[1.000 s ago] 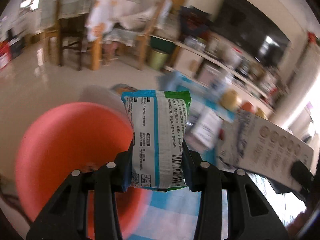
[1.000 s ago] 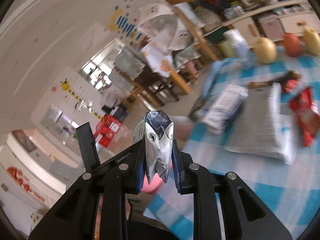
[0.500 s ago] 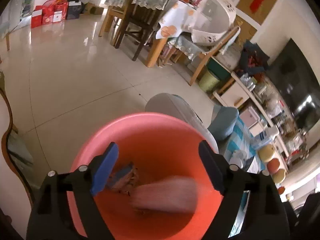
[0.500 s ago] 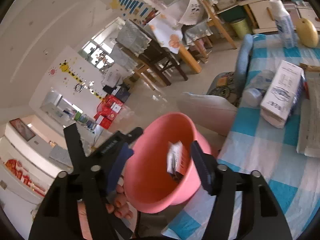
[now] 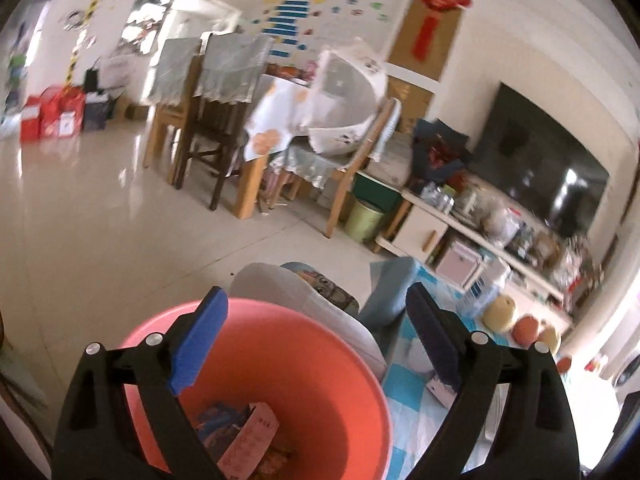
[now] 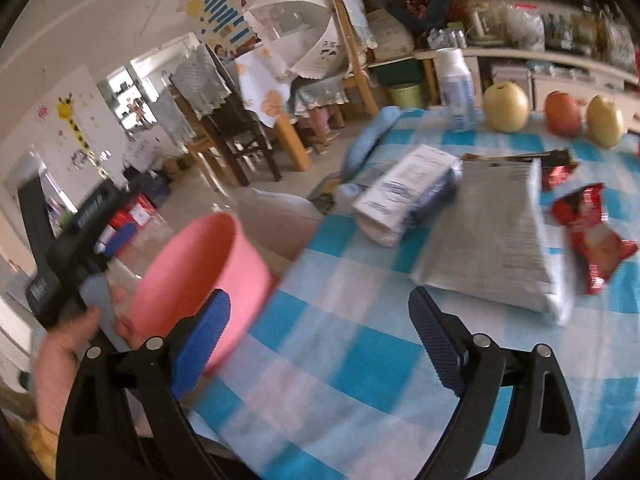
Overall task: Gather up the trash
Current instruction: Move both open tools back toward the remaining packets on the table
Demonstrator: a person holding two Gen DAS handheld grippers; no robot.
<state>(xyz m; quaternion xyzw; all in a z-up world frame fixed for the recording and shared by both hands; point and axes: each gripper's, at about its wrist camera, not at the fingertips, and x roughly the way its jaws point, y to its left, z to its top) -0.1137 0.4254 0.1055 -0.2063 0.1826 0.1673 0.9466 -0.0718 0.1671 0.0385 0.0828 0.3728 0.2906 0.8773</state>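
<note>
Both sets of jaws are seen spread wide with nothing held between them, so the next grab is what needs doing well. The left gripper [image 5: 316, 344] is hung right above the pink bin [image 5: 352, 360], and a few wrappers [image 5: 248, 436] can be made out at the bottom, a pinkish slip among them. The right gripper [image 6: 320, 344] is pointed out over the counter [image 6: 360, 368], the one with the blue checked cloth, where trash is left to be collected: a red wrapper [image 6: 588, 236] lying flat toward the right, and a smaller dark red scrap [image 6: 560, 172] just beyond it. Probably the red wrapper should be gone for next, and since it's thin and flat, it'd likely be best pinched at a crinkled raised edge rather than pressed down into the cloth, otherwise the cloth could get bunched up along with it. The folded newspaper [image 6: 492, 232] and the white box [image 6: 404, 196] sit beside it and are better left alone, as are the fruit [image 6: 506, 106] lined up at the far edge. The bin's contents are only shown in the left view; from the right view just its outside wall [image 6: 200, 272] is seen, off the counter's edge, plus the hand [image 6: 64, 356] on the left tool. The leftover trash is only shown in the right view.
</note>
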